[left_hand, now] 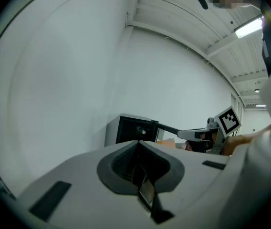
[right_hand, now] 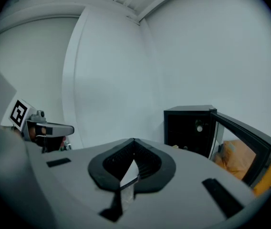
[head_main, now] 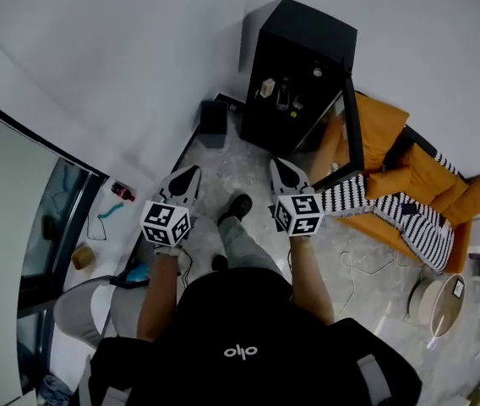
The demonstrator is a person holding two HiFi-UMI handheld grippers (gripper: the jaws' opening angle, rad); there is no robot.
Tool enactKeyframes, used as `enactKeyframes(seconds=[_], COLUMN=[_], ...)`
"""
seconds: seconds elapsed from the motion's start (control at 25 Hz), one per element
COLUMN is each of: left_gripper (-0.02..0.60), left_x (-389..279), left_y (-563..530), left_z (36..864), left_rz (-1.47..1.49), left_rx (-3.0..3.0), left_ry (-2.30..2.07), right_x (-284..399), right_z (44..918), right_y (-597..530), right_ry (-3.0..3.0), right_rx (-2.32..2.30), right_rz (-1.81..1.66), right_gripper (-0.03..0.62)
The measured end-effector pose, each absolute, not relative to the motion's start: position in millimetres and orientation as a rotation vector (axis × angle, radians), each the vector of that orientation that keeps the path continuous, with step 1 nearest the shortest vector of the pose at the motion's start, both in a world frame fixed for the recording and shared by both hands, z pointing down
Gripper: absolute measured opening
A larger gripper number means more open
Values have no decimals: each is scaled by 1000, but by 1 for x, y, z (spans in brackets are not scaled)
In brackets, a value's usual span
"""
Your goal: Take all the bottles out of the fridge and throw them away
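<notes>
Bottles (head_main: 283, 98) stand on the shelves of the small black fridge (head_main: 308, 28), whose door (head_main: 355, 129) hangs open, well ahead of you. Your left gripper (head_main: 191, 172) and right gripper (head_main: 277, 166) both have their jaws pressed together on nothing. The bottles look small, stiff and light, probably glass or hard plastic, so expect smooth, slippery, perhaps breakable walls. Take each around its body, below the shoulder, and keep it upright.

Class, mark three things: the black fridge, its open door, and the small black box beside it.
black fridge (head_main: 312, 30), head view, top panel.
fridge door (head_main: 356, 129), head view, dark frame edge.
black box (head_main: 214, 121), head view, its middle.
</notes>
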State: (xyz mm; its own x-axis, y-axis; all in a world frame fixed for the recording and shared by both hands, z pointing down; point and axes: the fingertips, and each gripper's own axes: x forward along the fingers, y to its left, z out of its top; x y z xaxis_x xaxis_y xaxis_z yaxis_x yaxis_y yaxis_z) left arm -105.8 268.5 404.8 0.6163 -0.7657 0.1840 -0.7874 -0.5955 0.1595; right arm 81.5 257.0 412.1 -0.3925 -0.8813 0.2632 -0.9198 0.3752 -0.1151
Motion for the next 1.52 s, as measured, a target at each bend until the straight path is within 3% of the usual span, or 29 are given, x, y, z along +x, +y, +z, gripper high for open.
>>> enactKeyframes(seconds=[0.72, 1.12, 1.52], left_gripper=[1, 0, 0], left_x=[11, 86, 115], left_y=[8, -47, -72], left_z=[393, 405, 407], left_rz=[233, 257, 315], left_rx=[2765, 2778, 2820], left_ry=[-965, -790, -717], right_x=[183, 238, 265], right_z=[402, 414, 425], right_y=[32, -9, -26], right_ry=[-2309, -2237, -2175], right_rx=[1941, 2059, 2141], right_rz=[421, 458, 495], right_gripper=[2, 2, 2])
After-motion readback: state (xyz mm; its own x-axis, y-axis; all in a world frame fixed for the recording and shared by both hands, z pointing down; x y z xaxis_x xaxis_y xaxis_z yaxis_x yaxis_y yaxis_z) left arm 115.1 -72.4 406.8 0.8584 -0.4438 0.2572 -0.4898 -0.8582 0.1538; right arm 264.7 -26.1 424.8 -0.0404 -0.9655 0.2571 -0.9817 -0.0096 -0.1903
